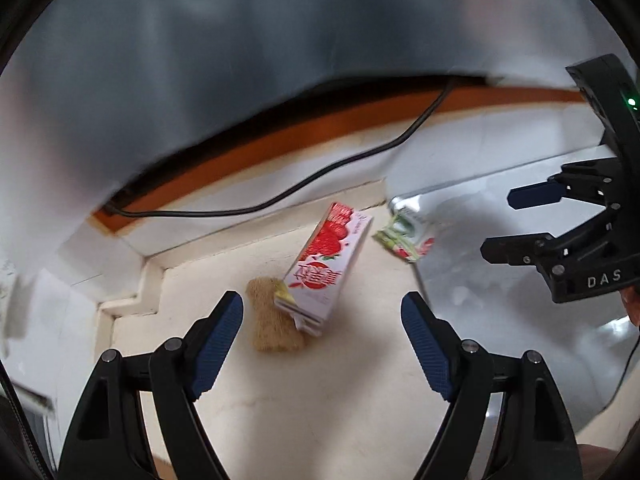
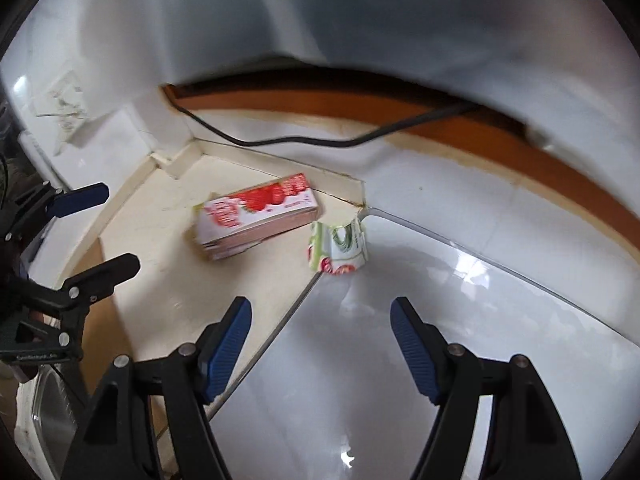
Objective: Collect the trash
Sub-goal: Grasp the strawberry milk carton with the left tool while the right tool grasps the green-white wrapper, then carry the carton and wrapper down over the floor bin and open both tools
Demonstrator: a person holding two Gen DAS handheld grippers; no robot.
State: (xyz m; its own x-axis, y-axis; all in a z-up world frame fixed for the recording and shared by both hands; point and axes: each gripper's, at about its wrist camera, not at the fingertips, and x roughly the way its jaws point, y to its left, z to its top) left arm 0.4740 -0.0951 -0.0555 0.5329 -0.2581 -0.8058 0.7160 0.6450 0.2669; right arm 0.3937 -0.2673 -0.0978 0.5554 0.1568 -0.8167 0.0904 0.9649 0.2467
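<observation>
A pink strawberry carton [image 1: 328,268] lies on the cream counter, one end resting on a tan crumpled wad [image 1: 272,320]. A small crushed green-and-red carton [image 1: 404,240] sits by the corner of a shiny white surface. My left gripper [image 1: 322,320] is open and empty, just short of the strawberry carton. My right gripper [image 2: 320,328] is open and empty, short of the crushed carton [image 2: 338,250]; the strawberry carton [image 2: 256,216] lies to its left. Each gripper shows in the other's view, the right one [image 1: 500,224] and the left one [image 2: 116,232].
A black cable [image 1: 280,196] runs along the white wall under an orange-brown strip [image 1: 248,152]. The shiny white surface [image 2: 400,360] fills the right. The cream counter [image 2: 160,240] ends at a wall corner on the left.
</observation>
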